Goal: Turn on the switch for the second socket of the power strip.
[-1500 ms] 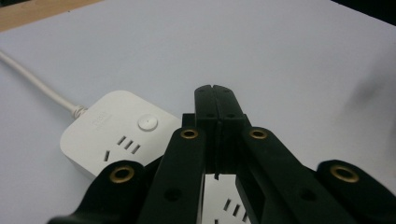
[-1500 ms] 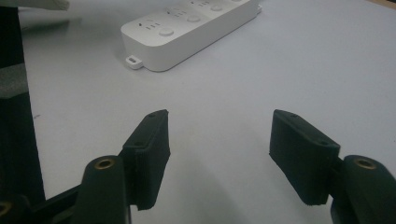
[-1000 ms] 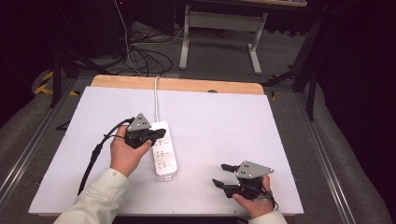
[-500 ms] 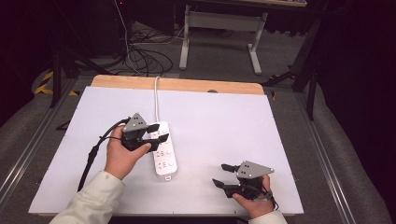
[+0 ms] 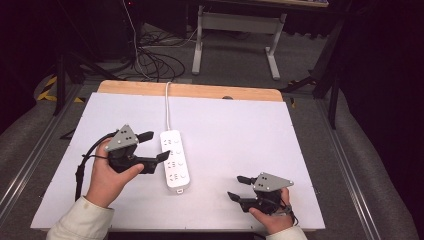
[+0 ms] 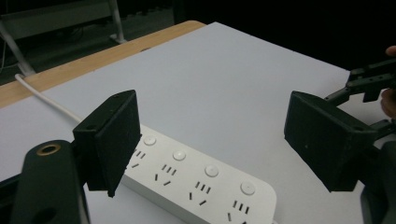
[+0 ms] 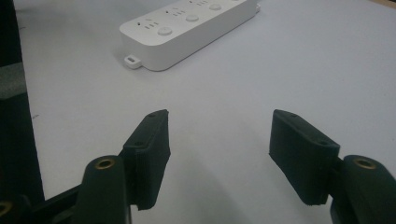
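Dark floor surrounds the white rectangular tabletop, whose far edge shows a strip of bare pale wood. Beyond that edge, black cables coil on the floor beside a grey metal table frame. A white four-socket plastic power strip lies flat left of the tabletop's middle, its white cord running straight to the far edge. The left tongs, held in a hand with a cream sleeve, hover just beside the strip's left side, jaws spread wide and holding nothing. The right tongs rest low near the near right corner, well apart from the strip, jaws likewise parted and empty.
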Available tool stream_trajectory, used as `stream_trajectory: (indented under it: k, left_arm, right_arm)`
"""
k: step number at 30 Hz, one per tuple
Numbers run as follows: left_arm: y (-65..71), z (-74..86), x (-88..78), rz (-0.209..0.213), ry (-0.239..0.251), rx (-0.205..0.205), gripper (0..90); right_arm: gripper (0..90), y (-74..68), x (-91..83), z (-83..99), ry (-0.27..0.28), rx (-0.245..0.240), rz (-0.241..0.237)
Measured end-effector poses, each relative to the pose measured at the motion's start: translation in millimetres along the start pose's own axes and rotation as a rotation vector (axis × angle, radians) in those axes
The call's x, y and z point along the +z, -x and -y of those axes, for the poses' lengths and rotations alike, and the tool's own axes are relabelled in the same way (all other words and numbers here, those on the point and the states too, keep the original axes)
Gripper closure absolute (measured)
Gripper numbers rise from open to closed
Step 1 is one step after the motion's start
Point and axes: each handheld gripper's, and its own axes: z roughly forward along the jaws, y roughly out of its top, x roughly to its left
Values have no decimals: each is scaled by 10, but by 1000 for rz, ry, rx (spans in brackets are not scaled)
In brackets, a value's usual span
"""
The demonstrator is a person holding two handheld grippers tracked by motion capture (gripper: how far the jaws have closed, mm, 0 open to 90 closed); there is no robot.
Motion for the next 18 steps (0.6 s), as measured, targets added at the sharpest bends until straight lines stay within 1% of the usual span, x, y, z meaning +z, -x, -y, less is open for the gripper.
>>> stream_trajectory:
  k: [2,3,6,8,10,13,18]
  left_arm:
    - [12,38,-73,17,2,-13,207]
    - [8,61,-111,18,3,1,214]
    - [-1,148,-221,16,8,12,207]
    - [-10,209,-290,21,18,-2,201]
    - [-31,269,-354,27,30,-2,198]
    - [-63,371,-445,19,33,10,185]
    - [-125,571,-565,-1,35,-4,167]
  right_arm:
    - [383,0,-3,0,0,1,2]
    - [383,1,-4,0,0,1,2]
    - [383,1,1,2,-2,0,0]
    - [383,-1,5,1,-2,0,0]
    - [383,-5,6,0,-2,-1,0]
    - [383,-7,2,0,2,-1,0]
    - [383,-8,10,-1,-3,-2,0]
